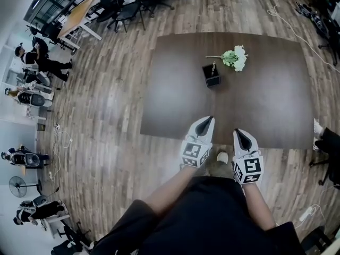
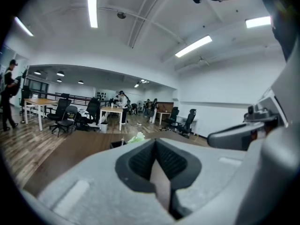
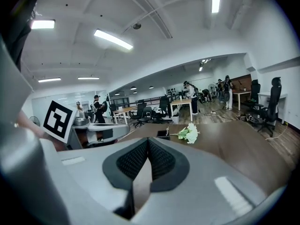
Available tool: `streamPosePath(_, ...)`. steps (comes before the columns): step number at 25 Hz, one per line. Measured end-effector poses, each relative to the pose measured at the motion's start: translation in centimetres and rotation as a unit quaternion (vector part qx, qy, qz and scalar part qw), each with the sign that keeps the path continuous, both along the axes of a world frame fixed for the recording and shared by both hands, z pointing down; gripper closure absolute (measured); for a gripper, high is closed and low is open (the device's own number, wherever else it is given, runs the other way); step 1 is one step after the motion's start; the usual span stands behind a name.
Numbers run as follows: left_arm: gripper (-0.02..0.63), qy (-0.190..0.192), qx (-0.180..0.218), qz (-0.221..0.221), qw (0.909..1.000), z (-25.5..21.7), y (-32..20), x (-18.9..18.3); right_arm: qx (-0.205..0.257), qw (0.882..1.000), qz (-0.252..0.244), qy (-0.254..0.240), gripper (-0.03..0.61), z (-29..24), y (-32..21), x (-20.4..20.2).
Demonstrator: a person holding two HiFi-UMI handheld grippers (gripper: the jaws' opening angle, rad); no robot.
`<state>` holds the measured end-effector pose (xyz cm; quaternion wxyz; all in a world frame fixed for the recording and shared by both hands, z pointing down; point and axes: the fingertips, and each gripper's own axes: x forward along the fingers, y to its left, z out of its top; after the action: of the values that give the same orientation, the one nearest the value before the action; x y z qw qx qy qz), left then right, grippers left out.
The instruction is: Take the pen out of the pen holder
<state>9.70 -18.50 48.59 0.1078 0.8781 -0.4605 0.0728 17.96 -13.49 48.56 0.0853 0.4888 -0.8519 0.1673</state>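
Note:
A black pen holder (image 1: pixel 211 77) stands near the middle of the dark brown table (image 1: pixel 265 105), with a pen (image 1: pixel 214 66) sticking up out of it. The holder is small and far off in the left gripper view (image 2: pixel 117 144) and in the right gripper view (image 3: pixel 162 134). My left gripper (image 1: pixel 211 118) and right gripper (image 1: pixel 236 131) hover side by side over the table's near edge, well short of the holder. Both point toward it. Each gripper's jaws are shut with nothing between them, as the left gripper (image 2: pixel 156 141) and right gripper (image 3: pixel 148 139) show in their own views.
A bunch of white and green flowers (image 1: pixel 234 57) lies on the table just behind and right of the holder. Office chairs (image 1: pixel 126 4) and desks (image 1: pixel 74 17) stand beyond the table's far left corner. People (image 1: pixel 40 60) stand at the left. A cable (image 1: pixel 297 31) runs over the wooden floor.

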Motion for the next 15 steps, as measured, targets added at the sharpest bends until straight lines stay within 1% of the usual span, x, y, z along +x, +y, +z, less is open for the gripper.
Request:
streamPosePath(3, 0.612, -0.001, -0.011, -0.004, 0.9999, 0.9, -2.9, 0.1, -0.002, 1.000, -0.006, 0.002, 0.575, 0.3, -1.6, -0.2)
streamPosePath(8, 0.612, -0.017, -0.012, 0.009, 0.9997, 2.0, -7.8, 0.4, -0.003, 1.000, -0.010, 0.007, 0.575, 0.4, -5.5, -0.8)
streamPosePath(12, 0.612, -0.020, -0.022, 0.004, 0.9995, 3.8, -11.7, 0.2, -0.012, 1.000, -0.005, 0.002, 0.575, 1.3, -8.3, -0.8)
streamPosePath(15, 0.612, -0.031, -0.021, 0.003, 0.9993, 5.0, -14.9, -0.2, -0.015, 1.000, -0.003, -0.001, 0.575, 1.8, -10.1, -1.1)
